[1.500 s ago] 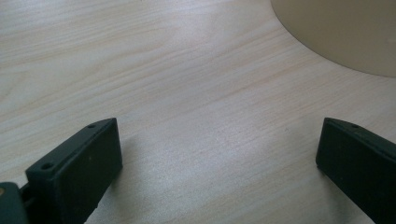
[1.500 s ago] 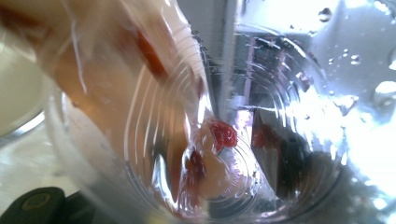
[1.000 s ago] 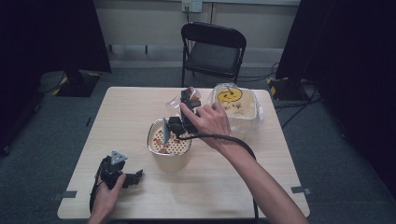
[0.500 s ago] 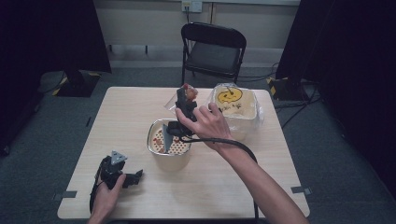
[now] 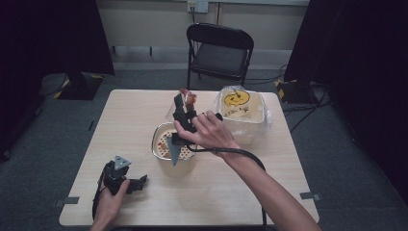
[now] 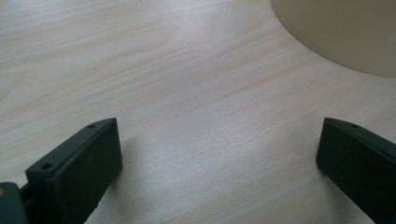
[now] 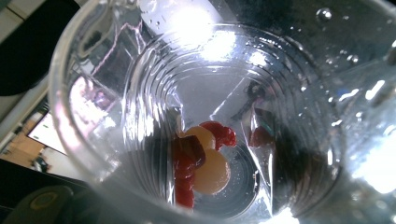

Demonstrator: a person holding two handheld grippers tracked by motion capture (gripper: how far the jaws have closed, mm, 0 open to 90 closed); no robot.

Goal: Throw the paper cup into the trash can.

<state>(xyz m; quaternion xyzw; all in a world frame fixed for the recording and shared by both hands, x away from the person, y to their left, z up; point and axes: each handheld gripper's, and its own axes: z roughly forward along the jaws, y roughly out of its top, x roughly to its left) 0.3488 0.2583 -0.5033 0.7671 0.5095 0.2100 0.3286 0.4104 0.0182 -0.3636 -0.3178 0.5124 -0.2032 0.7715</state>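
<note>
1. Clear plastic cup (image 7: 196, 116) was held raised above the far rim of the steel bowl (image 5: 161, 147), mouth turned toward the right gripper's own camera; the high view showed it as a faint clear shape by the gripper's tip (image 5: 185, 98)
2. A few red and pale yellow pieces (image 7: 201, 163) sat in the cup's bottom; I could not tell what food they were
3. Right gripper (image 5: 183, 108) was clamped on the cup, its jaws having just been closing with the cup wall between them
4. Judged progress: the bowl already held red and pale bits on its base, so some filling looked done; the cup's remaining pieces were not yet out, and tipping looked like the step in hand
5. Right hand (image 5: 209, 130) reached across over the bowl, forearm coming in from the bottom right, gripper pointing away and upward, cable (image 5: 240, 156) trailing along the arm
6. Left gripper (image 5: 120, 178) rested on the wooden table (image 6: 187, 93) near its front left corner, jaws spread wide with nothing between them; left hand (image 5: 108, 202) was behind it
7. Lidded plastic container with a yellow smiley (image 5: 240, 110) stood just right of the bowl; folding chair (image 5: 219, 53) stood beyond the table
</note>
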